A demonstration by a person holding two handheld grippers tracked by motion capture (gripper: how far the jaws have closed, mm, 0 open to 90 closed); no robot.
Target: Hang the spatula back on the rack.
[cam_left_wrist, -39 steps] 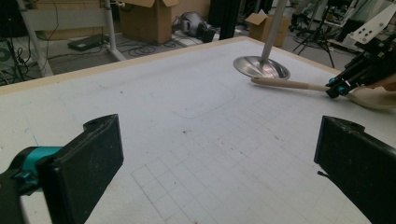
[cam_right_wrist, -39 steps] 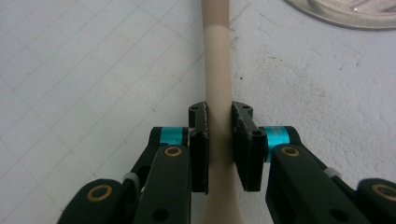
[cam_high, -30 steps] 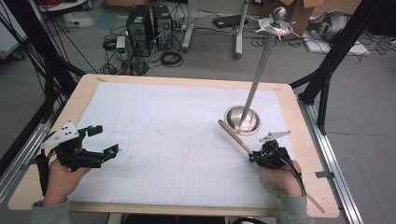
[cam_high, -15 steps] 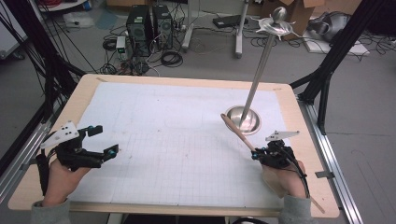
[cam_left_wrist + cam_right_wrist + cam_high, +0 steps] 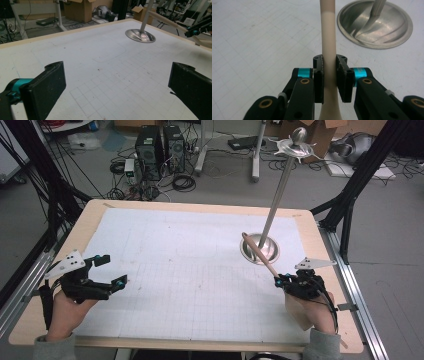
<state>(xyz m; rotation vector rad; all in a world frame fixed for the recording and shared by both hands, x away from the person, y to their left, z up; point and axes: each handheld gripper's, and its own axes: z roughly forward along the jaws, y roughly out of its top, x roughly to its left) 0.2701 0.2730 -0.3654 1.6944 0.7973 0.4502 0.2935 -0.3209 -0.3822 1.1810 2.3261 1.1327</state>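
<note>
Currently, item 1: your right gripper [image 5: 329, 75], jaws clamped on a pale wooden utensil [image 5: 260, 256] by its handle; shaft passes betw. the pads [image 5: 341, 75] and runs up-fwd, its far end over the near edge of the stand base [image 5: 259, 249] in the high view. Utensil looks lifted off the gridded mat [image 5: 190, 270], tilted, not resting. Item 2: metal stand, round dished base, slim pole [image 5: 279, 190] leaning up to a top piece w. prongs [image 5: 296, 146]. Item 3: your left gripper [image 5: 107, 272], jaws wide apart, nothing betw. them, parked near the left table edge, well apart from the stand. Step in hand, by my read: carry phase, utensil gripped and held near the stand. Next move prob. calls for raising it toward the top prongs; keep the grip firm, mind the pole, avoid knocking the base.
</note>
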